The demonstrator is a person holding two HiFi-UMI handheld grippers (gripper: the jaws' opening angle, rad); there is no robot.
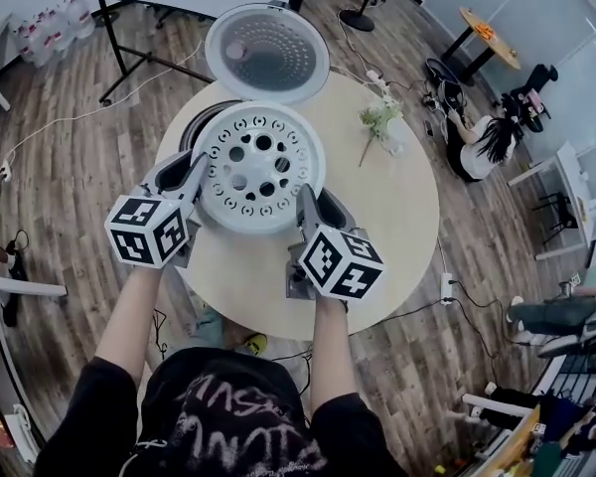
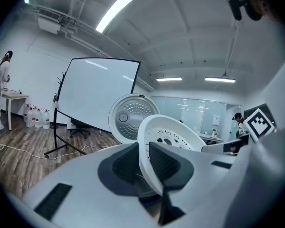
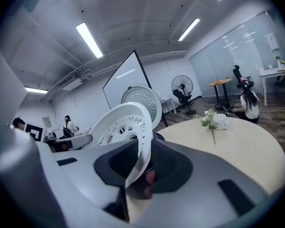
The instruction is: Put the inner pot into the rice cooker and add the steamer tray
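Clamping opposite edges of a round white plastic steamer tray (image 1: 258, 167) pierced with holes, the two grippers hold it between them. The left gripper (image 1: 197, 172) has its jaws closed on the tray's left rim. In the left gripper view that gripper (image 2: 143, 163) has the thin white rim pinched between its dark ribbed pads, and the tray (image 2: 171, 137) stands tilted beyond them. The right gripper (image 1: 306, 202) grips the right rim. In its own view the right gripper (image 3: 140, 163) has its jaws pressed on the rim in the same way, with the tray (image 3: 118, 125) slanting up to the left.

From the head view the tray covers most of the mouth of the white rice cooker (image 1: 205, 119), of which only a dark curved opening shows at the tray's upper left; what sits inside cannot be made out. The cooker's round lid (image 1: 268, 53) stands open behind it, its dimpled metal inner face turned towards the person.

The cooker rests on a round pale beige surface (image 1: 397, 217). A sprig of small white flowers (image 1: 382, 122) stands to the cooker's right, well apart from the tray.
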